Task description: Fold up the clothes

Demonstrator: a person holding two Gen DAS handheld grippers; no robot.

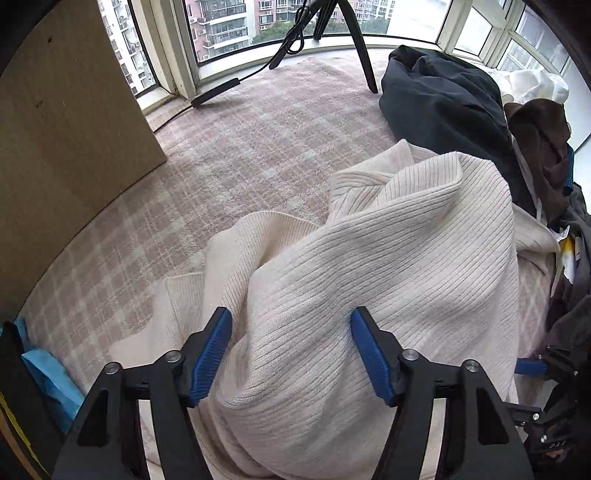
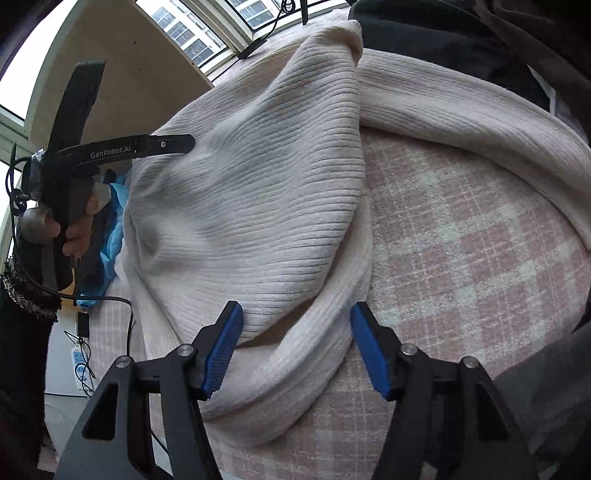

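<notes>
Two hand-held grippers angle steeply down over a cream ribbed sweater [image 1: 388,236] that lies heaped on a bed covered in a pink-and-white checked blanket [image 1: 229,155].

Nearest the left wrist camera, the left gripper [image 1: 291,354] has its blue-padded fingers [image 1: 210,358] parted, with a thick fold of the sweater rising between them; the knit lies against the left pad, while the right pad's inner face shows clear of it, so nothing is clamped.

In the right wrist view, the right gripper [image 2: 295,347] likewise stands with its fingers [image 2: 369,350] apart, over a rolled edge of the same sweater [image 2: 258,192], the pads not pressing on the cloth.

A little beyond, at the left edge of that view, a hand [image 2: 70,225] wraps around the left gripper's black handle (the lettering "GenRobot.AI" reads along one arm), with a dark knitted sleeve [image 2: 29,295] below it and blue fabric [image 2: 110,229] just beside the sweater.

Farther back in the left wrist view, a pile of dark garments [image 1: 443,99] and a brown one [image 1: 543,147] lie to the right of the sweater, touching its far side.

Beyond them black tripod legs [image 1: 362,55] stand on the blanket before a curved bay window [image 1: 229,26] that looks out on apartment blocks.
</notes>
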